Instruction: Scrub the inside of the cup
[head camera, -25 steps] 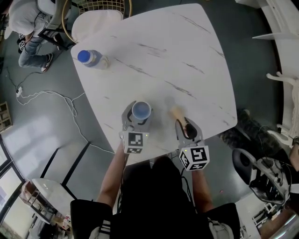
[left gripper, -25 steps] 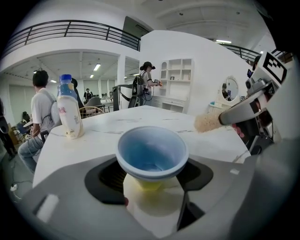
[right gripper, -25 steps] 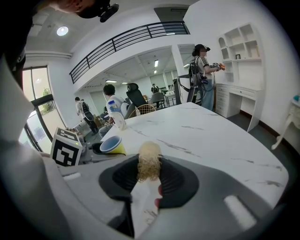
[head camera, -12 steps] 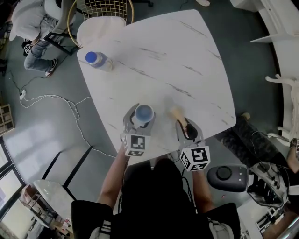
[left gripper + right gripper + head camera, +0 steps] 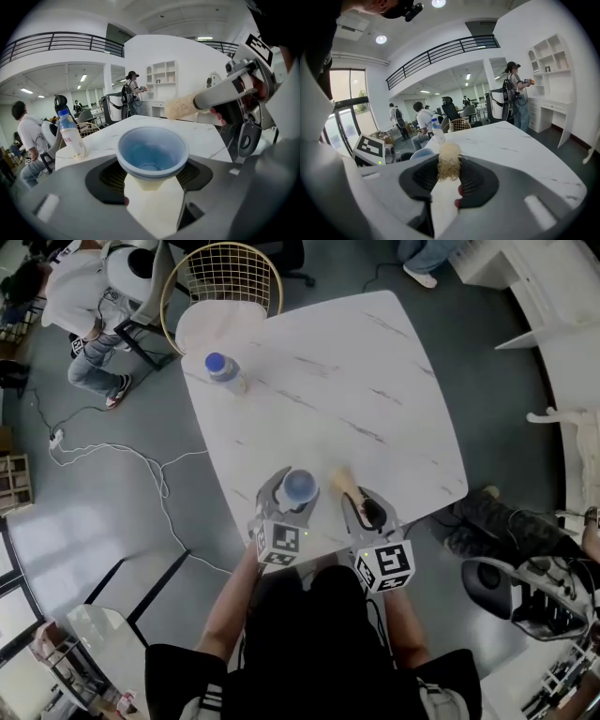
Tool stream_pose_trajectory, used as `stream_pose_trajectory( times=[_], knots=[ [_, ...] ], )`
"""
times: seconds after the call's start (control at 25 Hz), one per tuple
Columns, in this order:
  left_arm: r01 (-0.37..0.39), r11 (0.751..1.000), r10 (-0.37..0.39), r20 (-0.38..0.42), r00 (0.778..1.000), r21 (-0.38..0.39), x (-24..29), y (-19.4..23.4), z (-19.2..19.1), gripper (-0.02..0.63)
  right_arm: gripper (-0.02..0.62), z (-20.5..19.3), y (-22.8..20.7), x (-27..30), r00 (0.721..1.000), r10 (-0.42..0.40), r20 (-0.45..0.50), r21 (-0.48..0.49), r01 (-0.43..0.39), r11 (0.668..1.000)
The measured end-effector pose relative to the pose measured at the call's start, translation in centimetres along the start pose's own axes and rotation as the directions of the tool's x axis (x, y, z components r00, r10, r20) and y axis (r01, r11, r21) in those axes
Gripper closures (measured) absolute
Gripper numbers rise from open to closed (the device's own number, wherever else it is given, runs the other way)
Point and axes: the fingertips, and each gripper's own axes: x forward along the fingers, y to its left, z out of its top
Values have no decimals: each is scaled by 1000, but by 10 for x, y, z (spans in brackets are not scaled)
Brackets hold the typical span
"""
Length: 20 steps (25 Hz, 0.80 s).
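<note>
The left tongs (image 5: 293, 486) are spread wide and pinch the blue cup (image 5: 152, 152) by its sides. The cup sits right between them with its open mouth facing up. The inside looks empty. I cannot tell if the bottom of the cup rests on the table (image 5: 375, 362) or hangs just over it.

The right tongs (image 5: 367, 510) are pressed on the handle of a brush (image 5: 449, 168). The fuzzy tan head of the brush sticks out past the tips of these tongs. It is near the cup, off to the right of the left tongs, and it is not touching the cup.

So I think the job is at the get-ready step. The cup is held, the brush is held, but no scrubbing has begun.

Next, the fuzzy head has to go over the mouth of the cup and then down inside. The right tongs would need to tip so the head points into the cup. The left tongs would need to hold the cup firm so it does not slip or squash.

A bottle (image 5: 225, 371) stands far ahead of both tongs and is not in the way.
</note>
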Motion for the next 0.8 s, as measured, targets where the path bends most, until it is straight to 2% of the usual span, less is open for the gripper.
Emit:
stream_pose_trajectory(
  times=[0.44,0.8],
  knots=[
    [0,997,-2,21,1000,77,-41,-11,6,291,488,18,85,-15,988,146,46,-93,-141,986],
    [15,994,-21,55,998,109,-67,-12,12,291,488,17,120,-21,983,180,16,-134,-176,975]
  ],
)
